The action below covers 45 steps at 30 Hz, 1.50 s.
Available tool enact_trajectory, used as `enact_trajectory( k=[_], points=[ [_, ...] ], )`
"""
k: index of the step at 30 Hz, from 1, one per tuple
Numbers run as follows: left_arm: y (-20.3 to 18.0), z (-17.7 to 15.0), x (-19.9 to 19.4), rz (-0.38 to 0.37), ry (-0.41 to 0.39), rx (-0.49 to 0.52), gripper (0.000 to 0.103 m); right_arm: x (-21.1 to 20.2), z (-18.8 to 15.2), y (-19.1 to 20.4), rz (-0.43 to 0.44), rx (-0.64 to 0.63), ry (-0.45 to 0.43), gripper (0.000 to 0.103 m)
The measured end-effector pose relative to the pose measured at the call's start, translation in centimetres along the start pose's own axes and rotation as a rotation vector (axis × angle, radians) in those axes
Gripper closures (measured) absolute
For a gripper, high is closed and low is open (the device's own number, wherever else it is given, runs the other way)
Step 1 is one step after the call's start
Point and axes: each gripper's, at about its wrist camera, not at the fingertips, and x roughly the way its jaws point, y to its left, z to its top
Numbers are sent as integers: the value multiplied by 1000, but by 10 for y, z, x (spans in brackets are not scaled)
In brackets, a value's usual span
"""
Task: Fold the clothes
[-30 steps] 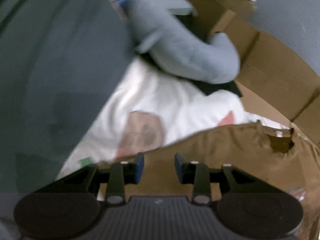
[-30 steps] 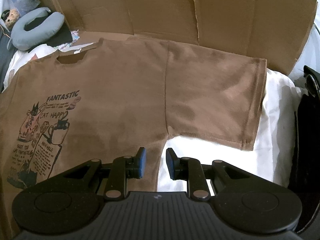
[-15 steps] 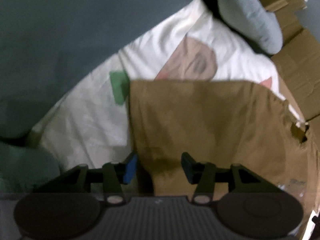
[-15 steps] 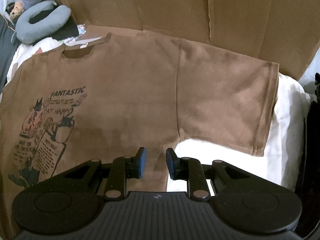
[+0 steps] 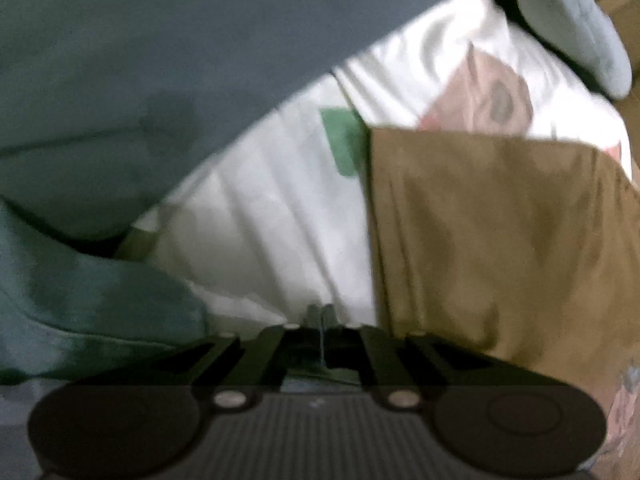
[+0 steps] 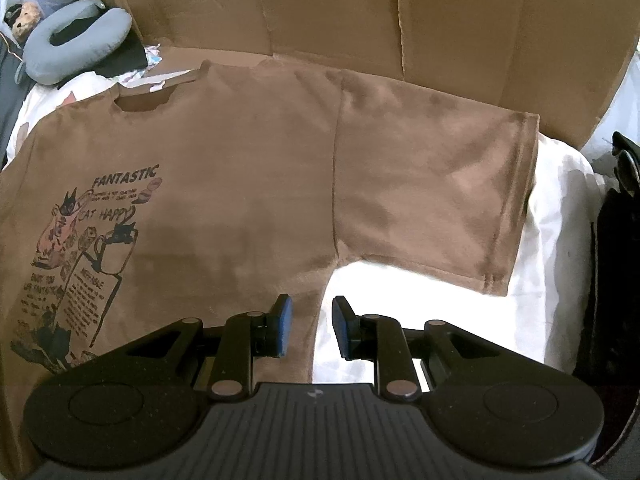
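Garment: brown T-shirt (image 6: 240, 168) lies spread flat, print side up, on a white sheet (image 6: 420, 312); collar at the far side, right sleeve (image 6: 428, 192) stretched toward the right.

Backdrop: flattened cardboard (image 6: 460, 24) stands behind the shirt's far edge; a grey neck pillow (image 6: 76, 40) sits at far left, well apart from the cloth.

Left gripper (image 5: 320, 316): jaws pressed together, over the white sheet just left of the shirt's left sleeve (image 5: 492, 232). The view is blurred; whether any cloth is caught between the pads cannot be told, though the sleeve hem appears to lie beside them, not in them.

Right gripper (image 6: 310, 324): jaws partly spread, hovering over the shirt's right side seam below the armpit; nothing pinched, the cloth edge in line with the gap.

Step in hand: judged to be the start of the fold, with both tools taking up positions at opposite sides of the shirt.

Next move calls for: a firm pinch on cloth on each side, probably reopening the left jaws over the sleeve hem, then carrying the sleeves inward.

Edges: left sleeve hem runs straight, near to far; right sleeve hem runs slantwise at the right.

Open room: bare sheet near the right sleeve; a dark object (image 6: 612, 260) bounds the far right, and dark grey bedding (image 5: 140, 80) crowds the left.
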Motion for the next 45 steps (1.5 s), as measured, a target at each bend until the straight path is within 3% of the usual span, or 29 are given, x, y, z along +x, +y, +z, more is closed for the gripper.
enact_trajectory(
  k=[5, 7, 9, 11, 17, 21, 23, 30, 41, 45],
  points=[
    [-8, -1, -36, -78, -70, 31, 88, 0, 1, -4, -1, 14, -5, 74],
    [-15, -5, -41, -99, -68, 40, 70, 2, 2, -4, 1, 17, -7, 74],
    [-19, -9, -42, -105, -72, 50, 58, 3, 3, -4, 6, 20, -9, 74],
    [-16, -14, -33, -73, -68, 46, 59, 6, 3, -3, 12, 20, -7, 74],
    [7, -20, -3, -5, -39, -102, 62, 13, 0, 1, 20, -3, 14, 74],
    [2, -24, 7, 33, 30, -10, 60, 14, -2, 0, 16, -14, 27, 74],
    [3, -25, 10, 62, 80, 18, 66, 14, -2, 0, 14, -16, 30, 74],
    [-7, -30, 12, 150, 268, 273, 88, 13, -3, -1, 12, -18, 32, 74],
    [8, -51, 2, 212, 338, 481, 94, 6, -10, -11, 3, 25, 12, 74],
    [27, -43, 0, 181, 344, 392, 97, 3, -14, -15, -4, 40, 7, 74]
  ],
)
